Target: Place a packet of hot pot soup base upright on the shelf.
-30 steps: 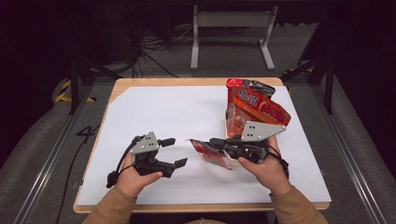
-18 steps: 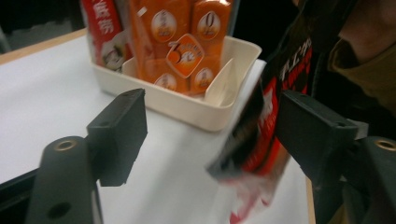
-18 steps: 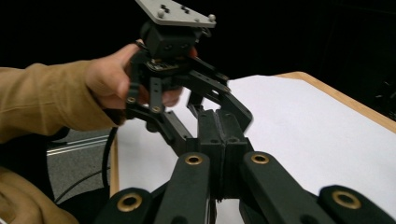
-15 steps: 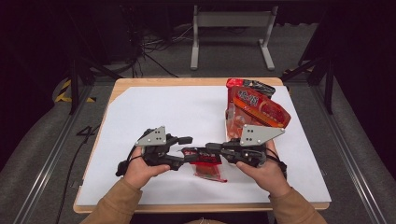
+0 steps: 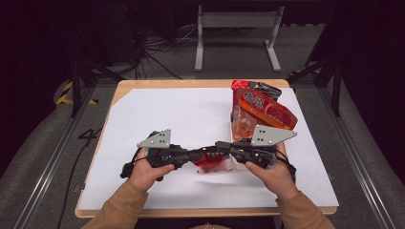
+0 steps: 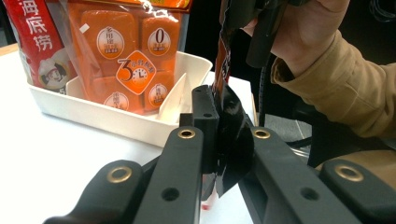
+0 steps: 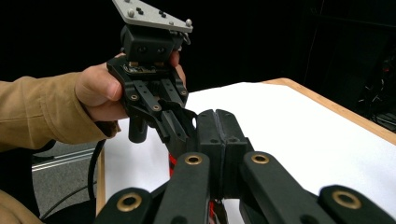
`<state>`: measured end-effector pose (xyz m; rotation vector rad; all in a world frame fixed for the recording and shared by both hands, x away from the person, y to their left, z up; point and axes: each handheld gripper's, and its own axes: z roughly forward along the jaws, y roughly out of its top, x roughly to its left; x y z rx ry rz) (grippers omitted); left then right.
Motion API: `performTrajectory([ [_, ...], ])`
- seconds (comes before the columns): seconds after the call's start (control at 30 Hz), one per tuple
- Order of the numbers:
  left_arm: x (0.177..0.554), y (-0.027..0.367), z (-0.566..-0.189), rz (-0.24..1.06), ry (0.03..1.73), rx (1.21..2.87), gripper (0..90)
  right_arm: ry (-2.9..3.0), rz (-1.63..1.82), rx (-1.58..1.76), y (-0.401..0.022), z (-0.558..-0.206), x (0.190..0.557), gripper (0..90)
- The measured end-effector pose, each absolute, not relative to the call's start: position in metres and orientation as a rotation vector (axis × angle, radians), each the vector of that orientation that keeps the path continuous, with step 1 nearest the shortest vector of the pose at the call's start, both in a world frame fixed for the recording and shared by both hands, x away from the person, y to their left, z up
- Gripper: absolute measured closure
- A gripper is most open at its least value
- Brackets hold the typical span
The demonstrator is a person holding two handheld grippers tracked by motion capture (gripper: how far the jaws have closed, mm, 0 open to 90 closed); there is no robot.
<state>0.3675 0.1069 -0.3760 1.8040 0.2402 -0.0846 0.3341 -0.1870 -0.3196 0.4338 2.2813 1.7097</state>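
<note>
A lab or recording studio: black-curtained, dark surroundings, a wooden desk (image 5: 305,95) covered with a white sheet (image 5: 172,114), aluminium rails (image 5: 43,171) along the grey carpet, tangled cables (image 5: 157,52) and a grey metal stand (image 5: 236,28) behind it.

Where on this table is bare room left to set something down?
The white sheet lies bare left of the white tray, from the far edge down to the tongs. Crowded: the right side by the tray's red bags, and mid-front around the held packet.
</note>
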Motion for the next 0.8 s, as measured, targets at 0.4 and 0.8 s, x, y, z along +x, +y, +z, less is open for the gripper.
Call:
performTrajectory([
  [0.4, 0.368, 0.106, -0.367, -0.08, 0.268, 1.893, 89.6, 2.227, 1.587, 0.502, -0.197, -0.321, 0.328, 69.7],
  [0.8, 0.37, 0.106, -0.359, -0.114, 0.276, 1.903, 89.5, 2.144, 1.535, 0.688, -0.249, -0.321, 0.319, 62.3],
])
